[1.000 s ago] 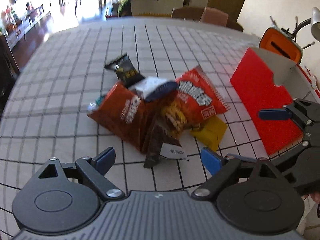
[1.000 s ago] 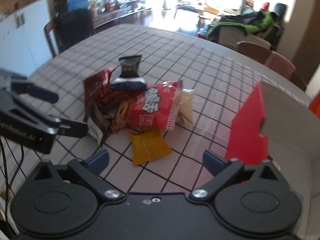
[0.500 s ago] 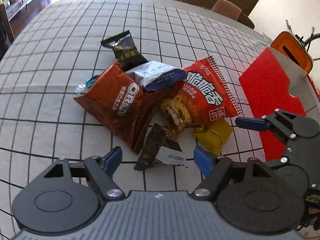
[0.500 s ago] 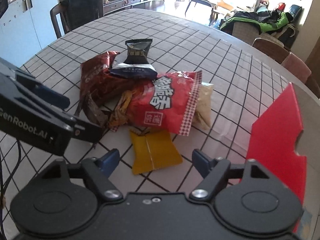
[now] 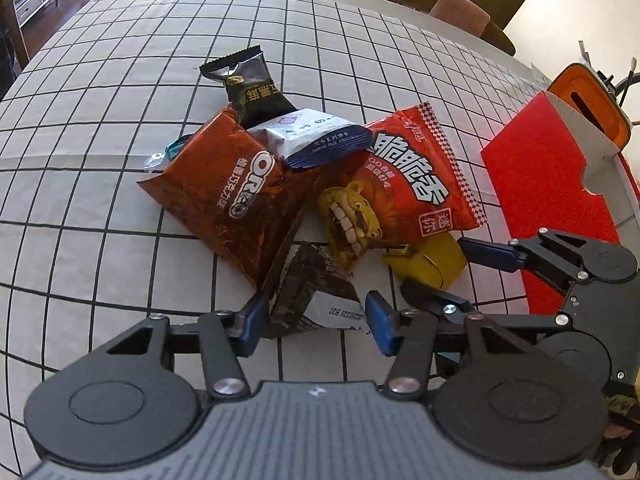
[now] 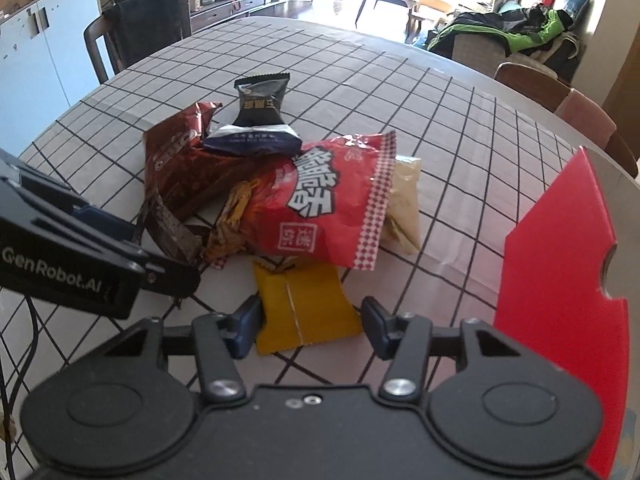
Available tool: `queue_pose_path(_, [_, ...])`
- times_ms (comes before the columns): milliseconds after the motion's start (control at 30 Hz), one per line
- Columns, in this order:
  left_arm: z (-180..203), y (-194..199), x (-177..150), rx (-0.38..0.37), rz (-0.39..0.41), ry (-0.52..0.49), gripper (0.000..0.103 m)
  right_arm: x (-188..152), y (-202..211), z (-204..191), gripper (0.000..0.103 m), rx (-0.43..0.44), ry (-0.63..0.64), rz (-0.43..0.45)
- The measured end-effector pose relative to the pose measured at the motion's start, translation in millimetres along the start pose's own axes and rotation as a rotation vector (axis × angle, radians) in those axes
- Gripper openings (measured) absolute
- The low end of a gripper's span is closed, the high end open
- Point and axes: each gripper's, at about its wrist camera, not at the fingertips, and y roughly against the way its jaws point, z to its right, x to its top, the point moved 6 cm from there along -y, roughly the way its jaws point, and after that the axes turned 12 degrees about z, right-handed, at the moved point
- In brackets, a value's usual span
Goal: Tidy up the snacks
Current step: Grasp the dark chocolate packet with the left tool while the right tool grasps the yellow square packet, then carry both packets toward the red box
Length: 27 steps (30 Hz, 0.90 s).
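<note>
A pile of snack packs lies on the checked tablecloth point(image 5: 100, 128): a brown Oreo bag point(image 5: 232, 184), a red chip bag point(image 5: 420, 176), a black pack point(image 5: 248, 88), a white-and-navy pack point(image 5: 316, 136), a dark brown wrapper point(image 5: 312, 296) and a yellow pack point(image 6: 308, 308). My left gripper point(image 5: 316, 322) is open, its fingers on either side of the dark brown wrapper. My right gripper point(image 6: 312, 322) is open, its fingers on either side of the yellow pack. A pale pack point(image 6: 404, 200) lies behind the red bag.
A red open box point(image 5: 548, 184) stands at the right of the pile, also in the right wrist view point(image 6: 560, 264). An orange object point(image 5: 588, 100) sits behind it. Chairs point(image 6: 136, 32) stand around the table's far edge.
Both grippers have moved forward and down to the pile. The left now straddles the dark brown wrapper, the right the yellow pack. Both gaps look a little narrower.
</note>
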Motion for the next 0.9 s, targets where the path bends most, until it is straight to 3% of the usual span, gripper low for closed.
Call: queue_pose_path(900, [-10.2,50.1,-25.6,-0.008,0.017,0.011,0.042,-14.5,80.4,-4.6,0.05,-0.014,-0.21,0.051])
